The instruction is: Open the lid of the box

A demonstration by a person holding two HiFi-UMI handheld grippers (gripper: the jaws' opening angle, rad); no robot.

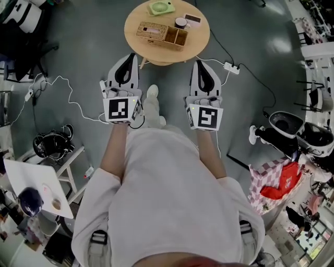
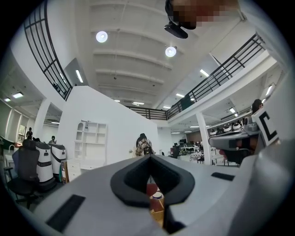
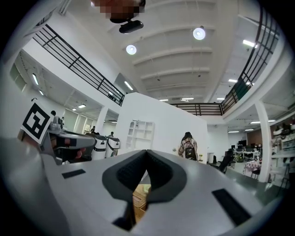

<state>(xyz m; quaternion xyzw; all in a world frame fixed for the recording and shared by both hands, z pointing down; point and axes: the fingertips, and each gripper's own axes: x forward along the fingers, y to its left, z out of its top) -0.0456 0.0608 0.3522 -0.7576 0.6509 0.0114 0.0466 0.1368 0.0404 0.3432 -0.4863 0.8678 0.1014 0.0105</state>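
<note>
Big picture first: grey floor [image 1: 78, 47] all around, and the person's pale shirt [image 1: 167, 187] fills the bottom of the head view. Both arms are stretched forward with a tool in each hand.

The round wooden desk [image 1: 195, 39] sits just ahead of both tools, well clear of the tips. The left tool [image 1: 133, 55] and right tool [image 1: 198, 62] are side by side and apart, both pointing at the desk, and nothing is touching them. Both are clenched with nothing in them. In each gripper view the dark pads meet at the tip, and a sliver of the desk stuff shows through the gap below.

The box [image 1: 152, 31] is the woven wicker one on the desk. It's ahead of the tools, roughly between their lines and a bit nearer the left one's, with its lid down (looks flat on top). Touching its right side is an open wooden tray [image 1: 176, 36] with two compartments.

Farther beyond the tools are a green dish [image 1: 160, 7], a small round jar [image 1: 180, 22] and a flat card [image 1: 192, 20]. A white power strip [image 1: 231, 67] lies on the floor just right of the right tool.
</note>
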